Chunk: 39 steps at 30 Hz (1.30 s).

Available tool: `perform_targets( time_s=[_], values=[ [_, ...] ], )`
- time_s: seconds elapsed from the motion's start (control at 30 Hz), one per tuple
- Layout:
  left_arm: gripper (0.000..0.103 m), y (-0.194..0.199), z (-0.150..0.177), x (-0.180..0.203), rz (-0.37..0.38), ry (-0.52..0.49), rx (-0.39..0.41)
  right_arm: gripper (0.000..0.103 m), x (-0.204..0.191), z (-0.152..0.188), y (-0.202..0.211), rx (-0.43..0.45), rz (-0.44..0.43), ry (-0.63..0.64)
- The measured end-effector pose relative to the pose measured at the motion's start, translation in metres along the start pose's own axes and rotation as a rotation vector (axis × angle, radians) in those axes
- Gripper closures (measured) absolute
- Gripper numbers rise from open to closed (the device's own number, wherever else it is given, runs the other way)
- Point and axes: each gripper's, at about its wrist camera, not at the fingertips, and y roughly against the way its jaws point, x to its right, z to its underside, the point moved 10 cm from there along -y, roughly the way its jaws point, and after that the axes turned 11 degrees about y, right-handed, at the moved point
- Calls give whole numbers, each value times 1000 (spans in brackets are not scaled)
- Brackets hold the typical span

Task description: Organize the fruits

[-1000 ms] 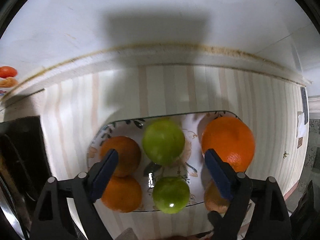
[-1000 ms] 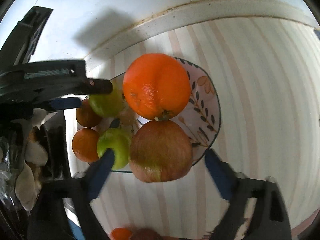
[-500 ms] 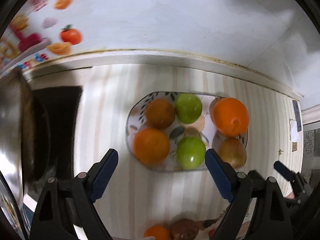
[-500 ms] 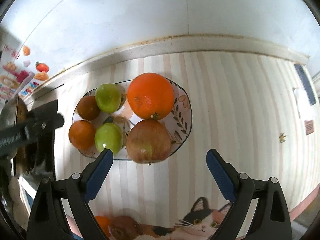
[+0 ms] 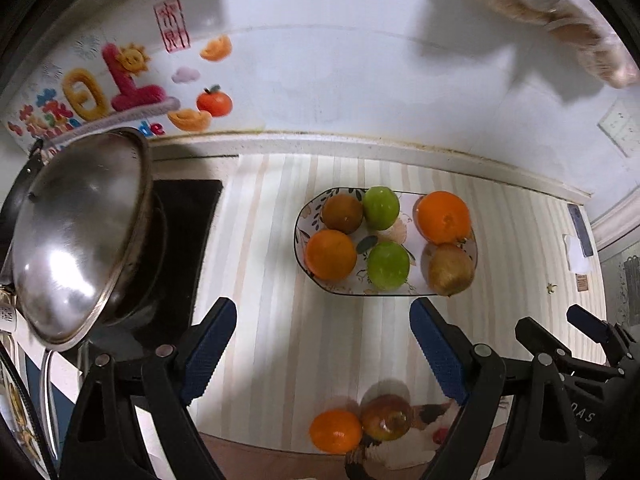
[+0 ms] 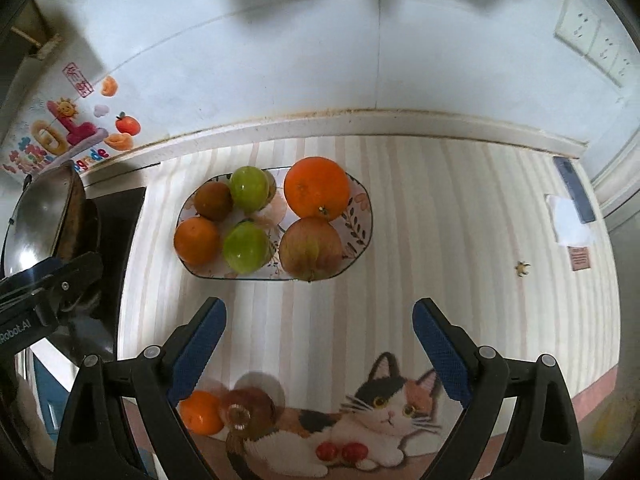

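A patterned plate (image 5: 301, 220) (image 6: 362, 216) on the striped mat holds several fruits: a large orange (image 5: 443, 217) (image 6: 317, 187), a reddish apple (image 5: 449, 269) (image 6: 310, 249), two green apples (image 5: 388, 265) (image 6: 245, 247), and two smaller oranges (image 5: 330, 255) (image 6: 197, 240). A loose orange (image 5: 336, 430) (image 6: 200, 411) and a brownish fruit (image 5: 387, 417) (image 6: 247, 407) lie at the mat's near edge. My left gripper (image 5: 322, 354) is open and empty, above the mat short of the plate. My right gripper (image 6: 318, 354) is open and empty, also short of the plate.
A steel wok lid (image 5: 76, 232) (image 6: 44, 216) leans over a black stove at the left. The tiled wall with stickers (image 5: 120, 84) runs behind the counter. A cat picture (image 6: 384, 412) marks the mat's near edge. The right gripper's body (image 5: 580, 364) shows in the left wrist view.
Both grippers have pulled back and up from the plate, which now looks smaller and farther. Both stayed open and empty. The loose fruits and the wok lid have come into view.
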Motion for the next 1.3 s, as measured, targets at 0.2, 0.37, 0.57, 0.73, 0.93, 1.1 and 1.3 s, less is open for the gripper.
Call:
perform_targets(
  time_s=[0.2,0.37,0.57,0.73,0.93,1.1,1.3],
  values=[
    [14,37,9,-5,6,-15,82,7,-5,10,41,54,19,18],
    [14,64,18,-6,24,-35,116,7,-11,11,76,111,16,18],
    [14,85,29,-8,43,-46,135,7,-21,11,109,167,16,24],
    [14,89,39,-9,60,-35,122,7,-24,18,112,163,-13,5],
    [5,41,64,-13,49,-49,-5,7,-25,51,61,21,-118,-30],
    [5,-33,112,-18,6,-58,-211,7,-27,82,11,-101,-184,-63],
    [5,-105,164,-31,20,44,-426,7,-25,111,-35,-196,-286,-140]
  ],
)
